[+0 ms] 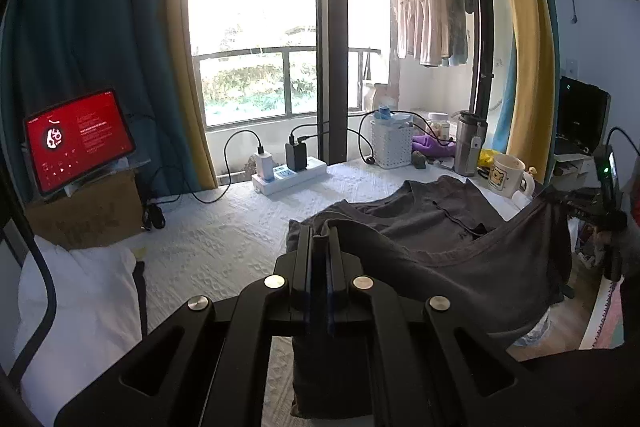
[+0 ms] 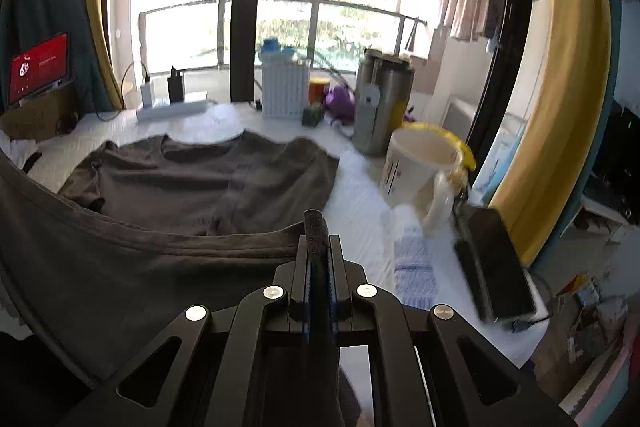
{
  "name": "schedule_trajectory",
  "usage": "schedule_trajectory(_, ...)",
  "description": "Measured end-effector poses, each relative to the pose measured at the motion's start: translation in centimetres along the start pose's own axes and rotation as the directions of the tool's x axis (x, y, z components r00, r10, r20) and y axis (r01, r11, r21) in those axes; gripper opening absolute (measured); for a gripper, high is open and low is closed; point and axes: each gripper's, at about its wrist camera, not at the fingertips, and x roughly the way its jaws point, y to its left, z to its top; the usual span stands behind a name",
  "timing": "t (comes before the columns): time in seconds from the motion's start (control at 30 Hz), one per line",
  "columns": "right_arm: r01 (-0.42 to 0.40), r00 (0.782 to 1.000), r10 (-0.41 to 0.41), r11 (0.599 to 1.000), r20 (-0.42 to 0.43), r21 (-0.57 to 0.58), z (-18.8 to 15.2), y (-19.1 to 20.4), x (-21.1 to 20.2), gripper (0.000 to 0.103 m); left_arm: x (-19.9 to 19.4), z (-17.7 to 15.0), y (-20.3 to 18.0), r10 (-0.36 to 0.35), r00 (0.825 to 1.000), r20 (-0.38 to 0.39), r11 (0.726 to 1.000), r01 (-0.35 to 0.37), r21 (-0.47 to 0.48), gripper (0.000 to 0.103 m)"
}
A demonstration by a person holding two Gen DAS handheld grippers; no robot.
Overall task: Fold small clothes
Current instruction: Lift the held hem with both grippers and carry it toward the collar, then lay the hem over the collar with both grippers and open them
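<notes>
The left gripper [image 1: 320,247] and the right gripper [image 2: 318,247] each pinched a corner of the grey shirt [image 2: 208,179], lifting its near edge above the white table [image 1: 224,235]

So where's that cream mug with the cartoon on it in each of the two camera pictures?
Left wrist view: the mug sits far right, behind the dark shirt.
Right wrist view: the mug is right of centre, big and close.
Shared landmark: the steel tumbler beside it.
</notes>
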Motion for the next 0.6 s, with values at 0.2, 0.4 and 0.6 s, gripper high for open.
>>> schedule_trajectory(0.2, 0.016, 0.999, -0.016, 1.000, 0.051, -0.013, 2.4, -0.3, -0.4, 0.007, 1.2, 0.8, 0.8, 0.018, 1.000, 0.002, 1.000, -0.018, 0.000, 0.004)
schedule_trajectory(0.4, 0.028, 0.996, -0.027, 1.000, 0.087, -0.005, 5.0, -0.7, 0.6, 0.007, 3.0, 1.7, 1.3, 0.023, 1.000, -0.014, 1.000, -0.023, 0.000, 0.004)
schedule_trajectory(0.6, 0.016, 0.995, -0.016, 1.000, 0.094, 0.001, 7.1, -0.8, 2.5, 0.007, 4.5, 2.9, 2.2, 0.043, 0.999, -0.015, 0.999, -0.043, -0.004, 0.004)
